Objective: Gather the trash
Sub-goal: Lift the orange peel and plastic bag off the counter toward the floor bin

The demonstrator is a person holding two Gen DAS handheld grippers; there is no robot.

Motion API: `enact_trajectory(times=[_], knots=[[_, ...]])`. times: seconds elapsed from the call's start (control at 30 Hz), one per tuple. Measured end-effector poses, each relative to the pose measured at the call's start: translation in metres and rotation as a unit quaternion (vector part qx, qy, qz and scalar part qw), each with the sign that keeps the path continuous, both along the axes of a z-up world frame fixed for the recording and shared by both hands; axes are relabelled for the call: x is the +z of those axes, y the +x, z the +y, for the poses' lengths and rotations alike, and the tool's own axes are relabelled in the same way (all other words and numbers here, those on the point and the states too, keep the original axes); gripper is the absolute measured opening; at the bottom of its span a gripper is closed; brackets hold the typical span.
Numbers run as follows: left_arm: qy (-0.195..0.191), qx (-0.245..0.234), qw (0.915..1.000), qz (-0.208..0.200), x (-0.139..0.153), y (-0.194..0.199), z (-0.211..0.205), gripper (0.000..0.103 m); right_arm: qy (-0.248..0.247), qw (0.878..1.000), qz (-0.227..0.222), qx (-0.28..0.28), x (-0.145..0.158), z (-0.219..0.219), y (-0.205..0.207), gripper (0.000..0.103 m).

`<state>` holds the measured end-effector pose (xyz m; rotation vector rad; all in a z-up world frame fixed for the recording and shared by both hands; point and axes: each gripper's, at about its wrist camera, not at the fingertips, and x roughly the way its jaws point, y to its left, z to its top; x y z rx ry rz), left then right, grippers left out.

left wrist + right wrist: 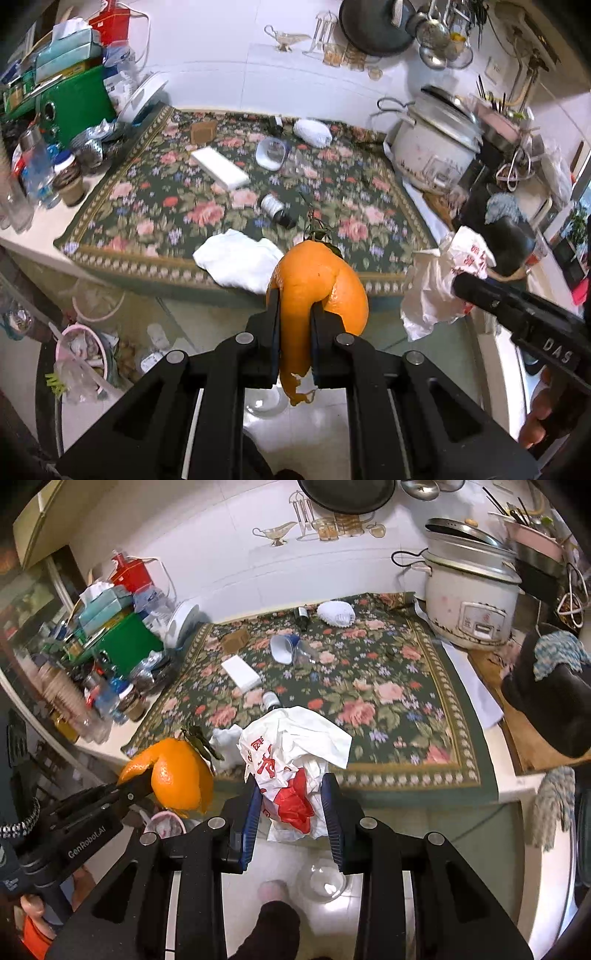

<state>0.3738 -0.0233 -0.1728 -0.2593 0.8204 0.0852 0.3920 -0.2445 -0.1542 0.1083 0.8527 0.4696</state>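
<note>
My left gripper (pixel 294 314) is shut on a large orange peel (pixel 321 284) with a leafy stem, held in the air in front of the counter's edge; the peel also shows in the right wrist view (pixel 181 775). My right gripper (pixel 290 805) is shut on a crumpled white plastic bag with red print (pixel 291 760), also held off the counter, to the right of the peel (pixel 443 288). On the floral cloth (pixel 351 199) lie a white crumpled tissue (pixel 240 258), a small dark bottle (pixel 277 210), a white box (pixel 219 168) and a tipped plastic cup (pixel 271 153).
A rice cooker (pixel 432 147) stands at the back right. Boxes, bottles and a green container (pixel 74 103) crowd the left side. A pink bin with rubbish (pixel 81 354) sits on the floor at lower left. A glass bowl (pixel 325 882) lies on the floor below.
</note>
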Motion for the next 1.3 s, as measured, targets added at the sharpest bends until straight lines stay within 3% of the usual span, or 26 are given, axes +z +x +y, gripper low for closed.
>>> enact_trajectory(times=[0.33, 0.67, 0.9, 1.3], knots=[[-0.003, -0.002, 0.997, 0.078, -0.067, -0.008, 0.009, 0.011, 0.004, 0.998, 0.067, -0.013, -0.058, -0.009, -0.009, 0.03], [-0.01, -0.025, 0.9951, 0.095, -0.115, 0.024, 0.028, 0.011, -0.005, 0.991, 0.129, -0.042, -0.132, -0.002, 0.002, 0.03], [-0.025, -0.073, 0.9862, 0.146, -0.176, 0.027, 0.011, 0.011, -0.002, 0.984, 0.165, -0.064, -0.176, 0.004, 0.002, 0.03], [-0.058, -0.086, 0.9705, 0.218, -0.27, 0.026, 0.006, 0.011, -0.023, 0.973, 0.216, -0.08, -0.25, -0.011, 0.003, 0.03]])
